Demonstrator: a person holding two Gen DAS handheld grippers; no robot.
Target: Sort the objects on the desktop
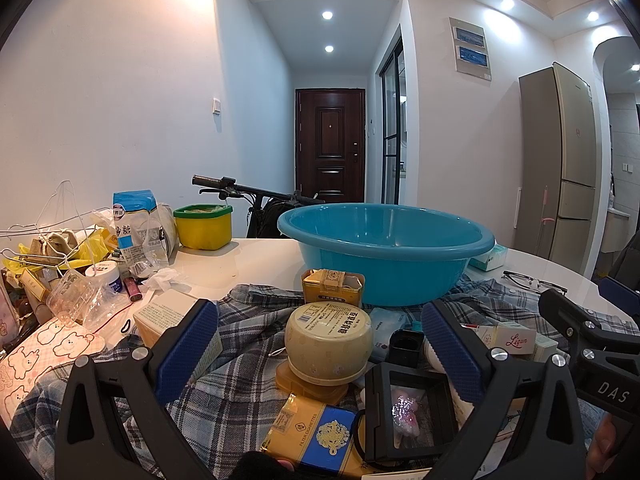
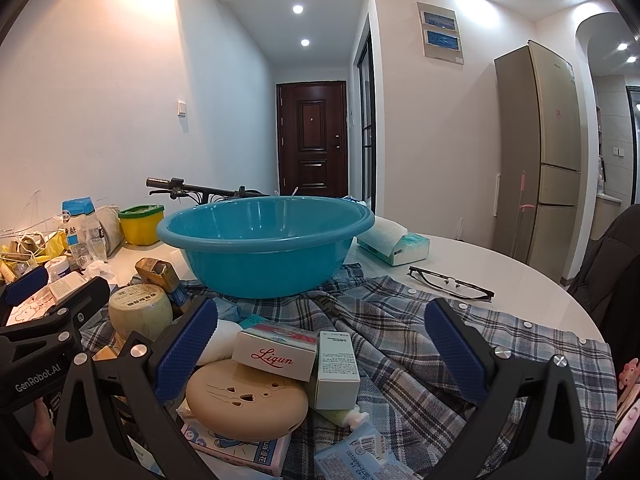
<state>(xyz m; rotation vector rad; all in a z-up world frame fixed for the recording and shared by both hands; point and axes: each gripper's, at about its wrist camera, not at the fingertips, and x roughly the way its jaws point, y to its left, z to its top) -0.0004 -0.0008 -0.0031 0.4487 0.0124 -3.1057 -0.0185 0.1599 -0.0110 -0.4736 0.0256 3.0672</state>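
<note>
Partly, the plaid shirt [image 2: 400, 344] is hidden under one blue basin [image 2: 260, 248]; both claws, left claw [image 1: 320, 344] and right claw [image 2: 320, 348], are held wide open, empty.

Bright ceiling spotlights [image 1: 327, 15] glare overhead; sharp focus, strong fisheye bending, dark corners.

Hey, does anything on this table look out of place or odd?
Yes. A plaid shirt lies spread over the table like a cloth, with the blue basin and small boxes sitting on it. The round yellow tin perches tilted on an amber box.
</note>
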